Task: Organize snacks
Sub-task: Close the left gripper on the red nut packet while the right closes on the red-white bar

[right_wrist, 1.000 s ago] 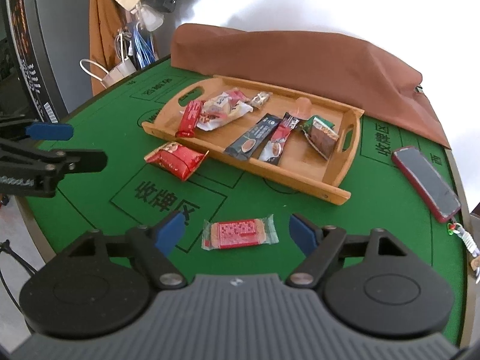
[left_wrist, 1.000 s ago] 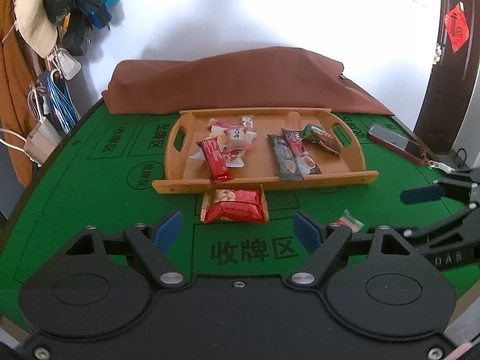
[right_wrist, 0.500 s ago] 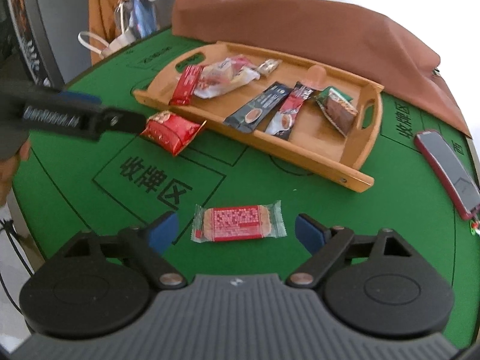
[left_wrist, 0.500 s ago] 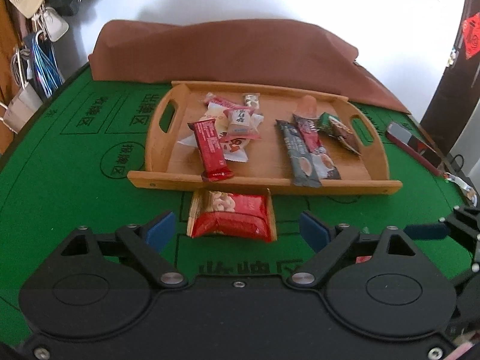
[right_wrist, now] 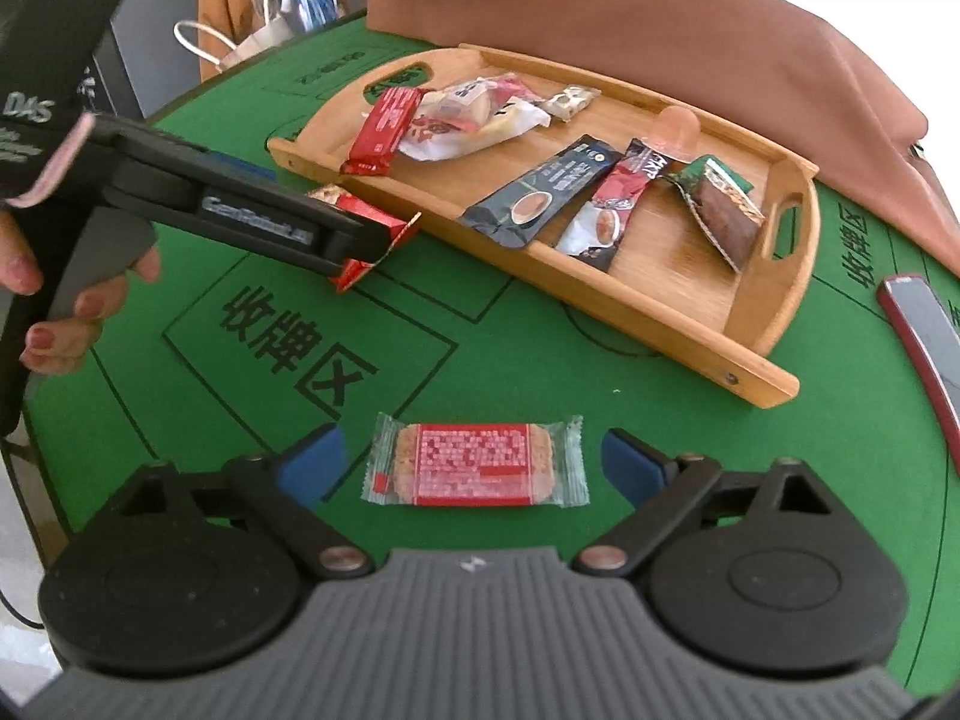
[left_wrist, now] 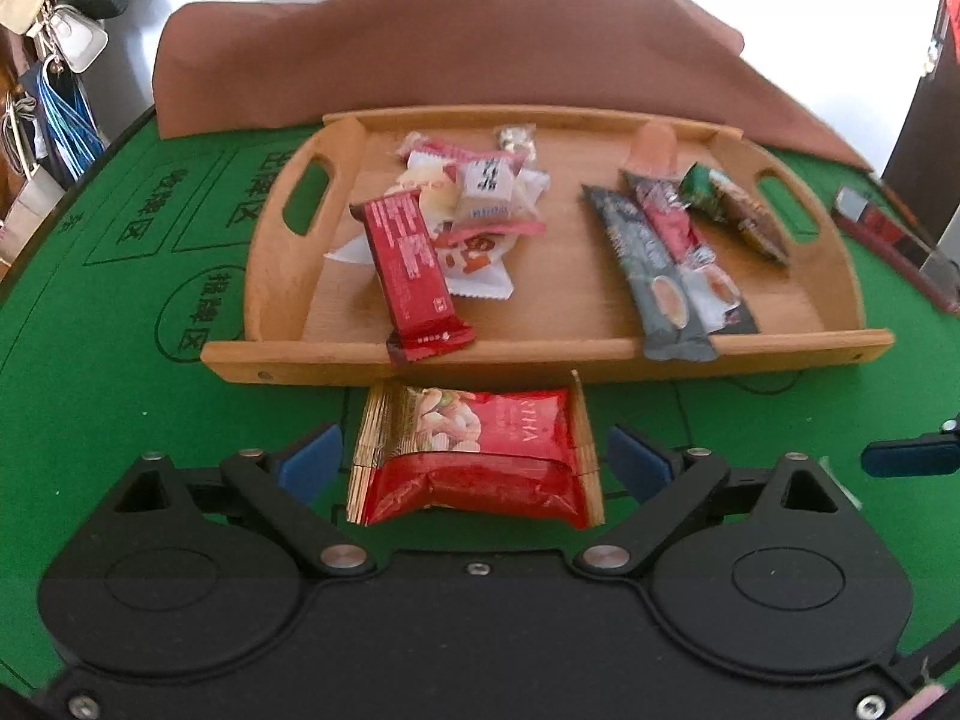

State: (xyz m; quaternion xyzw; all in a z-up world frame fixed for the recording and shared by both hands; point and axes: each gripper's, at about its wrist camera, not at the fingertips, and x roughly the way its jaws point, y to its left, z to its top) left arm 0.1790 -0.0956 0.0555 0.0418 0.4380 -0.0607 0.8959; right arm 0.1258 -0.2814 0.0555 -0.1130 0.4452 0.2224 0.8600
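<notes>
Green felt game table (left_wrist: 120,396) with printed Chinese zone markings, white wall behind, brown cloth (left_wrist: 456,54) bunched along the far edge. A wooden tray (left_wrist: 288,276) sits at 12 o'clock in the left wrist view and holds assorted wrapped snacks, among them a red bar (left_wrist: 411,267) and a grey coffee stick (left_wrist: 651,282). Left gripper (left_wrist: 474,459): jaws spread wide, flanking a red nut packet (left_wrist: 480,456) on the felt just short of the tray's near rim; pads not touching it. Right gripper (right_wrist: 474,462): jaws likewise apart, either side of a clear-wrapped biscuit bar (right_wrist: 477,462) lying flat on the felt. A phone in a red case (right_wrist: 927,336) lies at 3 o'clock in the right wrist view.
</notes>
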